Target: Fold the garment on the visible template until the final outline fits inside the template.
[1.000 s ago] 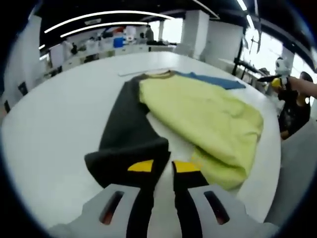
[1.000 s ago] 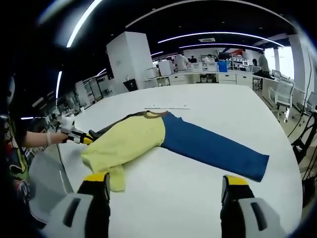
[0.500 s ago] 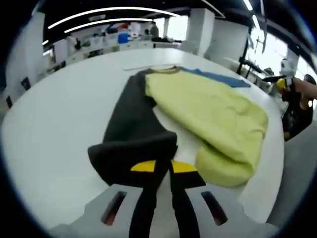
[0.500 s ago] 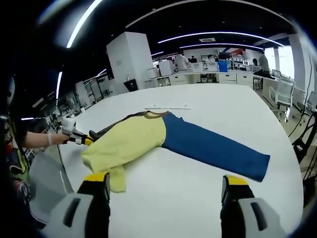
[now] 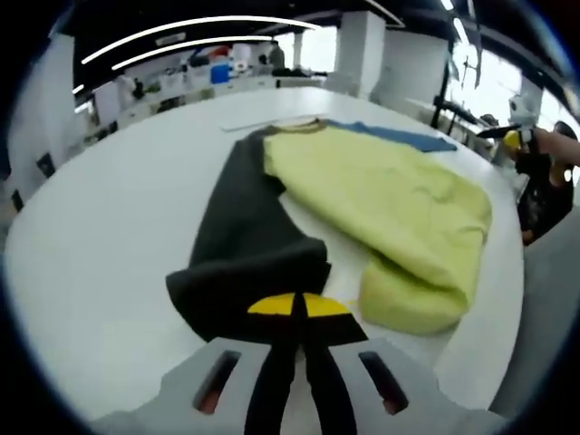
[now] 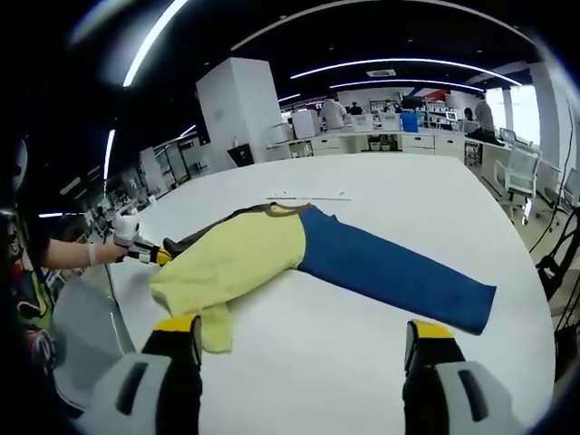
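Left gripper view: large white tabletop (image 5: 100,236), open-plan office behind with desks and ceiling light strips. Garment (image 5: 381,195) lies mid-tabletop, yellow body bunched, blue sleeve (image 6: 390,267) laid flat toward the right gripper view's right. Left gripper (image 5: 296,313) jaws pressed together, pinching the dark sleeve (image 5: 245,254) cuff. Right gripper (image 6: 299,349) jaws spread wide over bare tabletop, near the garment. Thin strip (image 6: 306,196) lies beyond the collar.

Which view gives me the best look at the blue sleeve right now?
The right gripper view: the blue sleeve lies full length across the white table, cuff included. The left gripper view catches just a thin strip of it behind the yellow body.
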`<state>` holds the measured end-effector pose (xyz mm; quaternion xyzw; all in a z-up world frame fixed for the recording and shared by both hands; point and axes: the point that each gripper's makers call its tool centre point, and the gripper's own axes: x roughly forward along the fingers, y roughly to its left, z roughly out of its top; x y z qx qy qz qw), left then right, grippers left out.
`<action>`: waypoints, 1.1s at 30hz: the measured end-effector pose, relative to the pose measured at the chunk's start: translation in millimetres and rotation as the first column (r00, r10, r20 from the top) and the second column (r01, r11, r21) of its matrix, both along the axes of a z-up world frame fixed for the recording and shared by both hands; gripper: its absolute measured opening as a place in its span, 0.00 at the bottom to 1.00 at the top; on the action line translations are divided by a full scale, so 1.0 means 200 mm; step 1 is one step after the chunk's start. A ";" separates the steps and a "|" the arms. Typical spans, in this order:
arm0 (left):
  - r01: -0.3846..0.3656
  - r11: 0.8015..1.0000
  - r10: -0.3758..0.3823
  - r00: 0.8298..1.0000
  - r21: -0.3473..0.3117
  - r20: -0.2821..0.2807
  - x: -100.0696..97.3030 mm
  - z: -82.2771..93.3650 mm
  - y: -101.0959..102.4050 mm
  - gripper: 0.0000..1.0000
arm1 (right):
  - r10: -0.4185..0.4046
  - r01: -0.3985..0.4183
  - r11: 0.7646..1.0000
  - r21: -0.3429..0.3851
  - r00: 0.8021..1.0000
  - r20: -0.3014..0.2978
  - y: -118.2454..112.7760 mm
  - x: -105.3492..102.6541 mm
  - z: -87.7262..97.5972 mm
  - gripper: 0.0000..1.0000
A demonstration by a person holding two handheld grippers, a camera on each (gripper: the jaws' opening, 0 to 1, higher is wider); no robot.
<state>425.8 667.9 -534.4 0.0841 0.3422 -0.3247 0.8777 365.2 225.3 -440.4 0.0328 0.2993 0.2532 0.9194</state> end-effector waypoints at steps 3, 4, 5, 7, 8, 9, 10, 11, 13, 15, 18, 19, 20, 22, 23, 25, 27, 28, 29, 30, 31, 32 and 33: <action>0.039 0.999 -0.039 0.999 0.008 -0.004 -0.01 -0.01 -0.02 0.09 | 0.001 -0.001 1.000 0.001 1.000 0.002 -0.01 0.01 0.00 0.93; 0.045 0.999 -0.045 0.999 0.013 -0.004 -0.02 -0.01 -0.03 0.10 | 0.001 -0.001 1.000 -0.001 1.000 0.001 -0.01 0.01 0.00 0.93; 0.050 0.998 -0.050 0.999 0.024 -0.002 -0.03 0.00 -0.03 0.10 | 0.001 -0.001 1.000 -0.001 1.000 0.002 -0.01 0.01 0.00 0.93; 0.076 0.993 -0.079 0.996 0.086 0.032 -0.01 -0.01 0.00 0.08 | 0.002 -0.002 1.000 0.002 1.000 0.001 -0.01 0.01 0.00 0.93; 0.080 0.992 -0.085 0.996 0.102 0.040 -0.01 -0.01 0.00 0.07 | 0.003 -0.003 1.000 0.002 1.000 0.000 -0.01 0.00 0.00 0.93; 0.084 0.991 -0.089 0.995 0.106 0.042 -0.01 -0.02 0.00 0.06 | 0.003 -0.003 1.000 0.001 1.000 0.000 -0.01 0.00 0.00 0.93; 0.089 0.989 -0.095 0.994 0.119 0.049 -0.01 -0.02 0.00 0.06 | 0.002 -0.002 1.000 0.001 1.000 0.000 -0.01 0.00 0.00 0.93; 0.093 0.988 -0.099 0.994 0.122 0.050 -0.01 -0.02 0.00 0.06 | 0.000 0.000 1.000 0.002 1.000 -0.001 -0.01 0.00 0.00 0.93; 0.082 0.990 -0.088 0.995 0.116 0.049 -0.01 -0.02 0.00 0.06 | -0.001 0.001 1.000 0.001 1.000 -0.001 -0.01 0.00 0.00 0.92; 0.071 0.991 -0.077 0.996 0.112 0.053 0.00 -0.02 0.01 0.03 | -0.002 0.002 1.000 0.002 1.000 -0.001 -0.01 0.00 0.00 0.92; 0.050 0.993 -0.056 0.997 0.108 0.048 0.01 -0.01 0.01 0.01 | -0.003 0.003 1.000 0.004 1.000 -0.001 -0.01 0.00 0.00 0.92; 0.050 0.993 -0.056 0.997 0.106 0.048 0.00 -0.01 0.01 0.01 | -0.002 0.002 1.000 0.003 1.000 -0.002 0.00 -0.01 -0.01 0.92; 0.050 0.993 -0.055 0.997 0.105 0.048 0.00 -0.01 0.01 0.00 | -0.001 0.001 1.000 0.002 1.000 -0.002 0.00 -0.01 -0.01 0.92; 0.028 0.996 -0.032 0.999 0.089 0.036 0.00 -0.01 0.01 0.00 | 0.000 0.000 1.000 0.003 1.000 -0.005 0.01 -0.01 -0.01 0.92; 0.010 0.997 -0.012 1.000 0.075 0.026 0.01 -0.01 0.01 0.00 | 0.000 0.001 1.000 0.003 1.000 -0.004 0.01 -0.01 -0.01 0.92; -0.009 0.998 0.009 1.000 0.056 0.013 0.01 -0.01 0.01 0.00 | 0.000 0.000 1.000 0.005 1.000 -0.007 0.01 -0.01 -0.02 0.92; -0.033 0.999 0.034 0.999 0.036 -0.008 0.01 -0.01 0.03 0.00 | 0.003 -0.003 1.000 0.005 1.000 -0.006 0.02 -0.02 -0.02 0.92; -0.033 0.999 0.034 0.999 0.034 -0.009 0.01 -0.01 0.04 0.00 | 0.004 -0.004 1.000 0.008 1.000 -0.004 0.02 -0.02 -0.01 0.92; -0.033 0.999 0.033 0.999 0.031 -0.012 0.00 -0.01 0.04 0.00 | 0.002 -0.002 1.000 0.012 1.000 -0.002 0.02 -0.02 -0.01 0.93; -0.037 0.999 0.037 0.999 0.019 -0.019 -0.01 0.01 0.03 0.00 | -0.001 0.001 1.000 0.011 1.000 -0.002 0.02 -0.02 -0.01 0.92; -0.049 0.999 0.049 0.999 -0.001 -0.015 -0.01 0.02 0.03 0.00 | -0.002 0.002 1.000 0.007 1.000 -0.001 0.02 -0.02 -0.01 0.92; -0.070 0.997 0.070 0.997 -0.035 -0.016 -0.01 0.04 0.03 0.00 | 0.001 -0.001 1.000 0.008 1.000 0.001 0.02 -0.02 0.00 0.92; -0.082 0.995 0.082 0.997 -0.054 -0.013 -0.01 0.06 0.03 0.00 | 0.000 0.000 1.000 0.009 1.000 0.002 0.02 -0.02 0.00 0.92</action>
